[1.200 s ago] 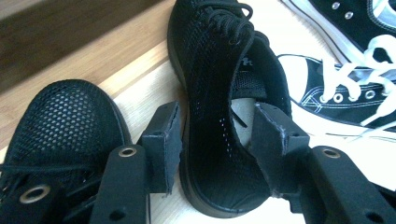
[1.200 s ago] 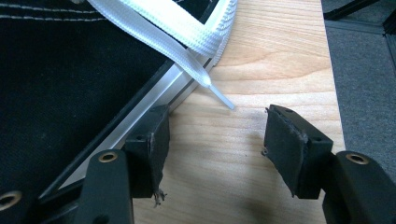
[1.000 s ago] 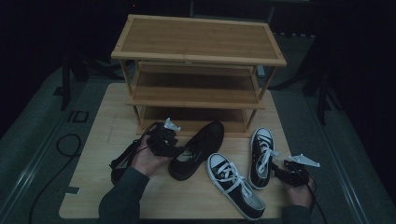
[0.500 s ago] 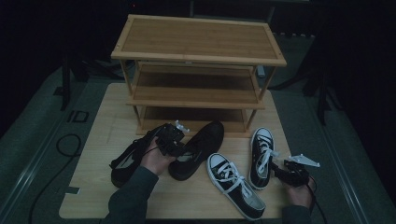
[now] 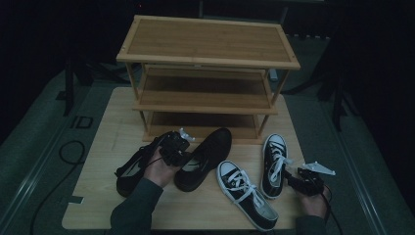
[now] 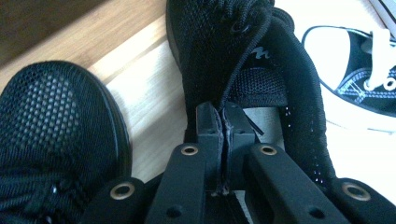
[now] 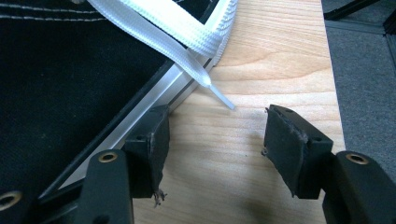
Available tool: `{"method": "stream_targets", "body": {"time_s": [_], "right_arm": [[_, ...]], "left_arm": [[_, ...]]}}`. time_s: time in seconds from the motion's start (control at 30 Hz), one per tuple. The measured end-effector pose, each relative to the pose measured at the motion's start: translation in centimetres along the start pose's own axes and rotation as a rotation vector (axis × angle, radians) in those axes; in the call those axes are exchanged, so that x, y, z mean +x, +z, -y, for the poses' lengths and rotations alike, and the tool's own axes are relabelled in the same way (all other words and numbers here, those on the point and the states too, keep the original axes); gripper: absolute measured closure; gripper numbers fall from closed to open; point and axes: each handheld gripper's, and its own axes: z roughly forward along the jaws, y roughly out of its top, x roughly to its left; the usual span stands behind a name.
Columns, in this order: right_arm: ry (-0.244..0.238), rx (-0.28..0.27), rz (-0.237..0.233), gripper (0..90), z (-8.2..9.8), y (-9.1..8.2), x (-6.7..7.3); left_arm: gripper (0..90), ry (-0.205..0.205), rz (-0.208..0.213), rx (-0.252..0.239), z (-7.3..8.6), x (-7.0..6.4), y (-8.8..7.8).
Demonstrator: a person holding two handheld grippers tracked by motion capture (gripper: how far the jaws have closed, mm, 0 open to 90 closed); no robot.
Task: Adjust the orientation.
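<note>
I am pinching my left gripper [image 6: 223, 135] tight on the collar of the black mesh shoe [image 6: 243, 60], jaws having just been closing; I should lift it level toward the rack [image 5: 205, 98] ahead. My right gripper [image 7: 215, 140] is gaping beside the sneaker [image 7: 70, 70].

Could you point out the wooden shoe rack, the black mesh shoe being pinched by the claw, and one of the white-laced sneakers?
wooden shoe rack [image 5: 205, 41]: high view, on its top shelf.
black mesh shoe [image 6: 219, 42]: left gripper view, on its mesh tongue.
white-laced sneaker [image 5: 273, 164]: high view, on its laces.

light: high view dim, murky edges; gripper views bright | focus: sharp
</note>
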Motion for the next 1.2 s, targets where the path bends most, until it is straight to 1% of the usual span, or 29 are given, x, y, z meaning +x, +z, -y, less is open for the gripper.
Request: {"method": "stream_targets", "body": {"time_s": [0.17, 0.3, 0.33, 0.37, 0.43, 0.5, 0.6, 0.67, 0.87, 0.97, 1.2], "right_arm": [[0.000, 0.000, 0.000, 40.1, 0.0, 0.0, 0.0], [-0.001, 0.000, 0.000, 40.1, 0.0, 0.0, 0.0], [-0.001, 0.000, 0.000, 40.1, 0.0, 0.0, 0.0], [0.000, 0.000, 0.000, 40.2, 0.0, 0.0, 0.0], [-0.001, 0.000, 0.000, 40.2, 0.0, 0.0, 0.0], [-0.001, 0.000, 0.000, 40.2, 0.0, 0.0, 0.0], [0.000, 0.000, 0.000, 40.2, 0.0, 0.0, 0.0], [-0.001, 0.000, 0.000, 40.2, 0.0, 0.0, 0.0], [0.000, 0.000, 0.001, 40.3, 0.0, 0.0, 0.0], [-0.001, 0.000, 0.001, 40.3, 0.0, 0.0, 0.0], [-0.001, 0.000, 0.001, 40.3, 0.0, 0.0, 0.0]], "left_arm": [[87.9, -0.014, 0.012, -0.006, 1.2, 0.3, -0.6], [87.8, -0.026, 0.004, -0.004, 2.3, 0.5, -1.3], [87.8, -0.026, 0.004, -0.004, 2.3, 0.5, -1.3], [87.8, -0.038, 0.003, -0.006, 2.8, 0.6, -1.6], [87.8, -0.047, 0.000, -0.002, 3.4, 0.8, -1.9], [87.8, -0.055, 0.002, -0.008, 3.9, 0.9, -2.2], [87.8, -0.064, -0.015, -0.016, 4.7, 1.0, -2.7], [87.7, -0.078, -0.011, -0.024, 5.2, 1.1, -2.9], [87.7, -0.096, -0.028, -0.031, 6.6, 1.2, -3.9], [87.7, -0.109, -0.025, -0.038, 7.4, 1.5, -4.3], [87.7, -0.120, -0.029, -0.035, 9.0, 1.8, -5.6]]}}
